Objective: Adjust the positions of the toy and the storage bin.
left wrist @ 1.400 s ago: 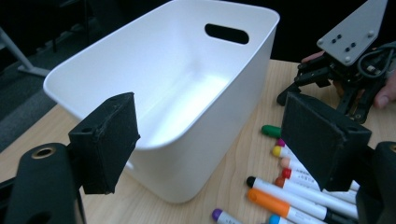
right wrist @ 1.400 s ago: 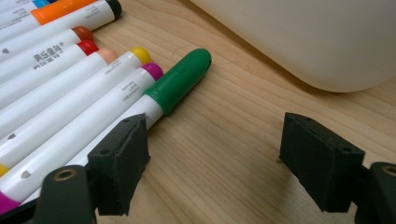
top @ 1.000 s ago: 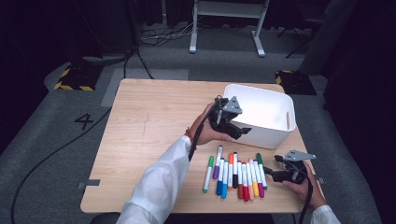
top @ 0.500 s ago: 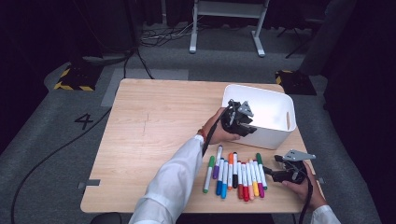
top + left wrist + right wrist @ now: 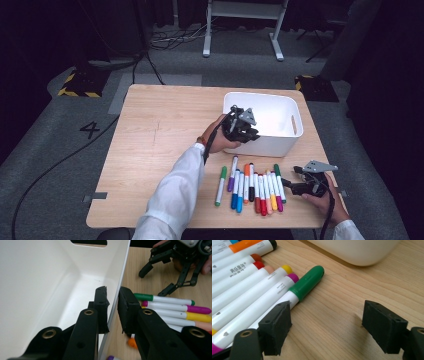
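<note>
Bin (image 5: 62, 290) wall clamped between the left jaws; markers (image 5: 249, 290) lying just left of the right jaws, bin beyond, all on the worktop (image 5: 160, 135).

Lab/studio: dark curtains, hazard-taped floor blocks (image 5: 77, 84), loose cables (image 5: 165, 42), number 4 (image 5: 90, 129) on carpet.

Pretty dark room overall, with the light mostly landing on the light wooden table (image 5: 165, 135). Grey carpet floor (image 5: 60, 165) all around, with a "4" (image 5: 90, 129) marked at about 9 o'clock from the table. Black-and-yellow hazard-striped blocks (image 5: 77, 86) sit around 10 o'clock, and black cables (image 5: 165, 40) run across the floor toward a white metal stand (image 5: 242, 30) at 12 o'clock.
</note>
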A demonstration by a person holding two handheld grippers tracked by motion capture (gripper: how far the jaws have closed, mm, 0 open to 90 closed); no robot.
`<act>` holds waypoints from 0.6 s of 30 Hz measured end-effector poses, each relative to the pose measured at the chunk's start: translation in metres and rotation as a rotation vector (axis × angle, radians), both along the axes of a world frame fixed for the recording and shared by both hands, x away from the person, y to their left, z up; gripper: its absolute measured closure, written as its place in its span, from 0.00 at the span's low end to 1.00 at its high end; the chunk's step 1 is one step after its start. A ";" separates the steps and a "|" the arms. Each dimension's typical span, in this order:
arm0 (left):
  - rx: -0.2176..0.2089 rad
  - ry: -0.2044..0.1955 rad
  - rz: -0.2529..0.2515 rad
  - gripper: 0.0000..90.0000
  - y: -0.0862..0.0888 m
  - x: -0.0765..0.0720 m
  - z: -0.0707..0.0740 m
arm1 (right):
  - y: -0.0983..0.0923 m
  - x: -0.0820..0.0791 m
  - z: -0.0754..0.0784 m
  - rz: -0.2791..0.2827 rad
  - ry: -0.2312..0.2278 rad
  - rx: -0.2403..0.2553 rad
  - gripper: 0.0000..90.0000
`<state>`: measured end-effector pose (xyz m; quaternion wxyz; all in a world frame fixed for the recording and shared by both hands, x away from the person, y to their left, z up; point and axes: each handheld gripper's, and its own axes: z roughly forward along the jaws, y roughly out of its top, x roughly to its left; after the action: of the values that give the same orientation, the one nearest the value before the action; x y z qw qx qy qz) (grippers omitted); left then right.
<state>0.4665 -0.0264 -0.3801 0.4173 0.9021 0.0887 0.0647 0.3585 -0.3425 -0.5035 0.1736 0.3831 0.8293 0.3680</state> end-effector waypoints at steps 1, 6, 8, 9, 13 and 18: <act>-0.005 -0.006 0.007 0.87 0.005 -0.003 -0.001 | 0.000 0.000 0.000 -0.001 0.000 0.000 0.26; -0.016 -0.020 0.017 0.86 0.027 -0.013 -0.002 | 0.000 0.000 0.000 -0.001 0.000 0.000 0.26; -0.013 -0.027 0.021 0.86 0.038 -0.018 -0.002 | 0.000 0.000 0.000 -0.001 -0.002 -0.001 0.26; -0.013 -0.033 0.028 0.86 0.042 -0.021 -0.002 | 0.000 0.000 0.000 -0.002 -0.002 -0.001 0.26; -0.015 -0.057 0.052 0.85 0.059 -0.033 -0.004 | 0.001 0.000 0.000 -0.005 0.000 0.000 0.26; -0.029 -0.048 0.080 0.76 0.081 -0.044 -0.005 | 0.001 0.000 0.000 -0.006 0.000 0.000 0.26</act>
<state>0.4221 0.0542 -0.3851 0.4294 0.8899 0.1156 0.1018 0.3583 -0.3416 -0.5035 0.1749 0.3856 0.8280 0.3675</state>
